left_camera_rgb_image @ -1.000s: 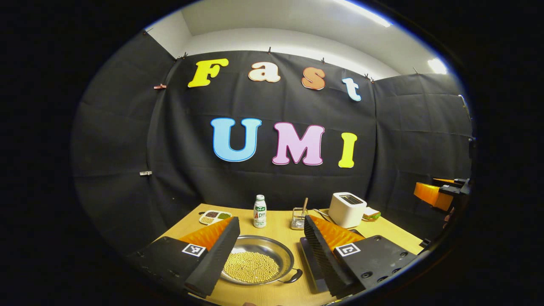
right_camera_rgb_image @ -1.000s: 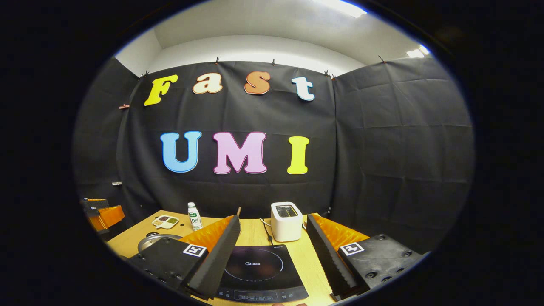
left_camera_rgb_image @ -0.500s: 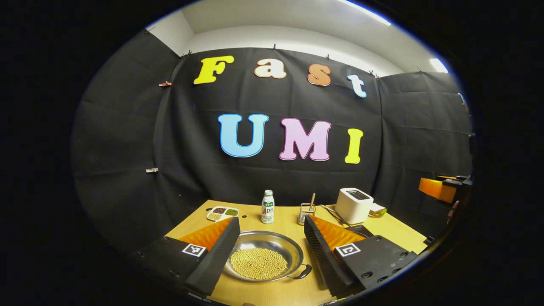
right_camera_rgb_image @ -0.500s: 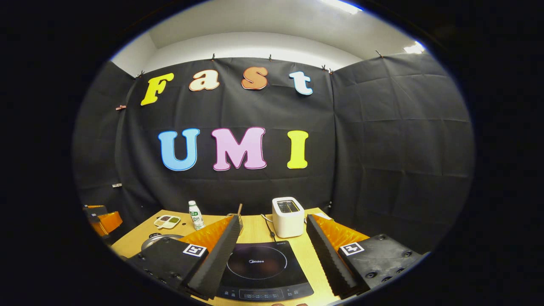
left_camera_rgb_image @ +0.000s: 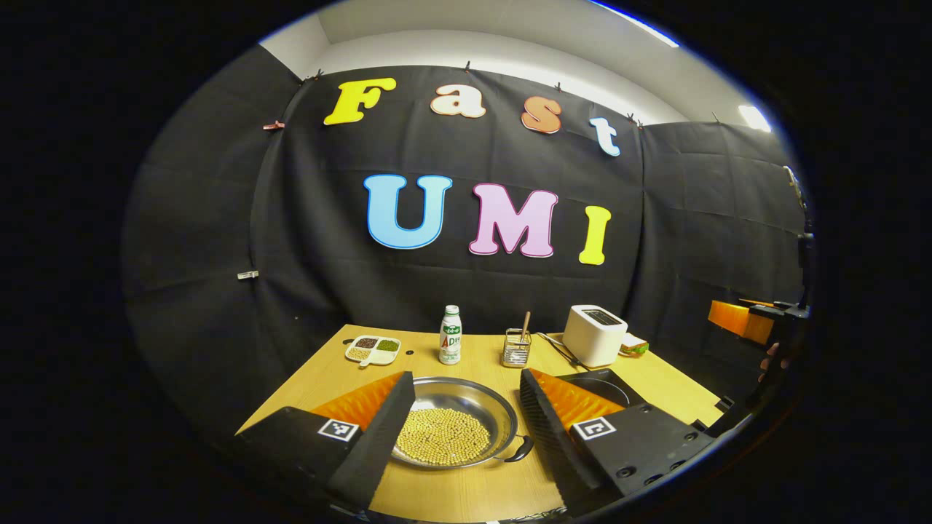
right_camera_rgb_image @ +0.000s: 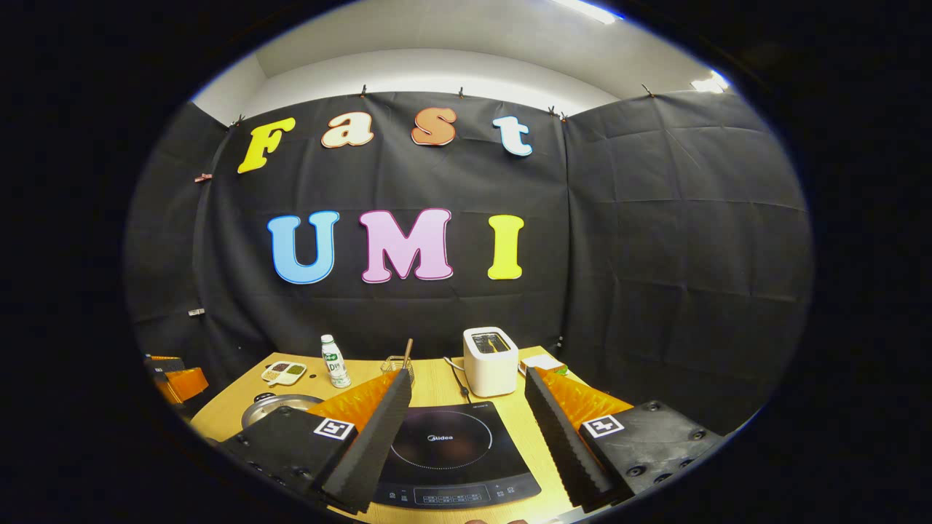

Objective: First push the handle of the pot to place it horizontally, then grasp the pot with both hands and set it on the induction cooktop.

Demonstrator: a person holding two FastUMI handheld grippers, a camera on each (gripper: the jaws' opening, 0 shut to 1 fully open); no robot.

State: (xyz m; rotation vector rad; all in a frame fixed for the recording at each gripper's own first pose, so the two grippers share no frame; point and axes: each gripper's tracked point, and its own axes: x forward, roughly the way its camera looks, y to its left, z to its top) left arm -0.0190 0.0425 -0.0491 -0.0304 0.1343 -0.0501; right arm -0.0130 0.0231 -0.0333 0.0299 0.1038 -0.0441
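Note:
A steel pot holding pale beans sits on the wooden table, between the fingers of my left gripper, which is open and hangs above and short of it. One dark handle sticks out at the pot's near right rim. The black induction cooktop lies to the right of the pot, below my open right gripper, which holds nothing. In the right gripper view the pot peeks out at the left, partly hidden by a finger. The cooktop shows behind my left gripper's right finger.
Along the back of the table stand a divided snack dish, a small bottle, a wire holder with a stick in it, and a white toaster with a cord. Black cloth walls close in the table.
Both views have tipped a little downward, so more of the table shows. The pot and cooktop lie where they were. Both grippers stay open.

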